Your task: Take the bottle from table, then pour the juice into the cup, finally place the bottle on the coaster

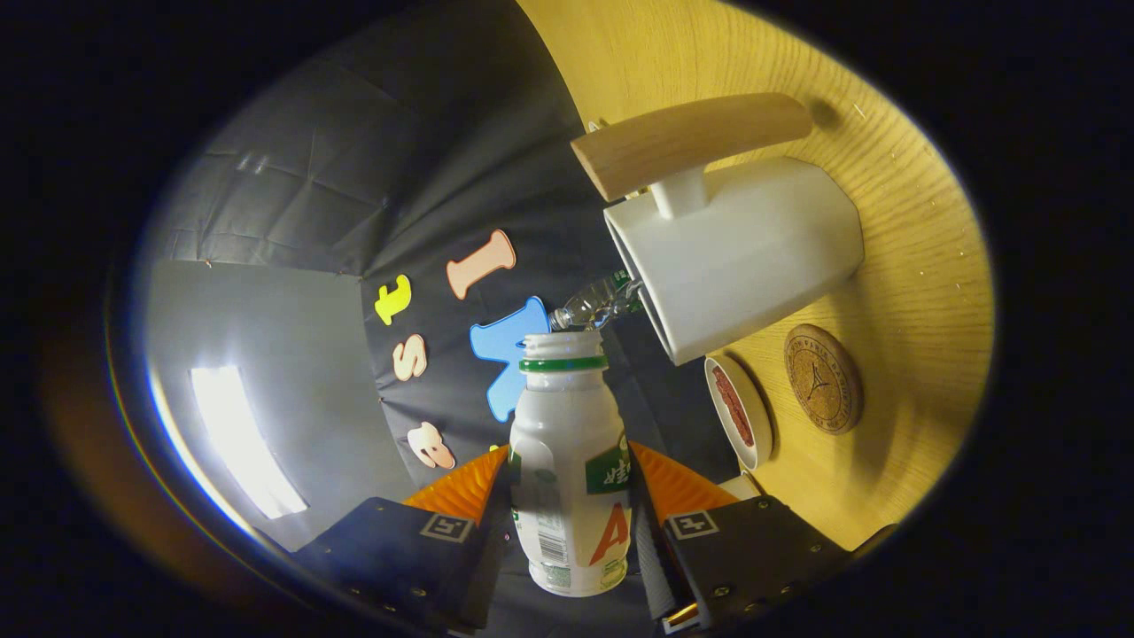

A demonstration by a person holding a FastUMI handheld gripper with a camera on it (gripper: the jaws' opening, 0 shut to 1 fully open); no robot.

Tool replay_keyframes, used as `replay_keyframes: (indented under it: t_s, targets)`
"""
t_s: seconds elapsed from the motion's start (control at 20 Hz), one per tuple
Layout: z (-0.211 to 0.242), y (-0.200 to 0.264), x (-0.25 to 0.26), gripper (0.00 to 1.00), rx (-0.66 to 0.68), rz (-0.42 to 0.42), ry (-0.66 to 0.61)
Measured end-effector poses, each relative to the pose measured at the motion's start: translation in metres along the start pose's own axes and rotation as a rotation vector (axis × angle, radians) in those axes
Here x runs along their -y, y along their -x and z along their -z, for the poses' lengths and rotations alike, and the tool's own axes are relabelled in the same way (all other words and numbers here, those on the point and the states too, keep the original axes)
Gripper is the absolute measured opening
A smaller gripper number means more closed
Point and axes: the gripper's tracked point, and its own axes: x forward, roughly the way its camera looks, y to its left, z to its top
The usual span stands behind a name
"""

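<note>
My gripper [569, 496] is shut on a white juice bottle [569, 461] with a green neck ring and no cap; both fingers press its sides. The whole view is rolled sideways, so the wooden table [921, 292] stands at the right. The bottle's open mouth points toward the rim of a white cup [735, 257] with a wooden handle [691, 142], just ahead of the fingers. A stream of clear liquid [595, 306] runs from near the bottle mouth into the cup's opening. A round cork coaster [823, 378] lies on the table beside the cup.
A small white dish with red contents [740, 412] sits on the table between the cup and the fingers, next to the coaster. The black cloth wall hangs behind the bottle. A bright light panel [244, 443] glows off to the left.
</note>
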Motion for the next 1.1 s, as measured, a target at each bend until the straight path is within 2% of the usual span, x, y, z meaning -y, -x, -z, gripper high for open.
replay_keyframes:
  t_s: [0.5, 1.1]
  targets:
    - [-0.0034, -0.0006, -0.0067, 0.65, 0.029, -0.05, -0.053]
    - [0.0, -0.0036, -0.0087, 0.65, 0.045, -0.052, -0.085]
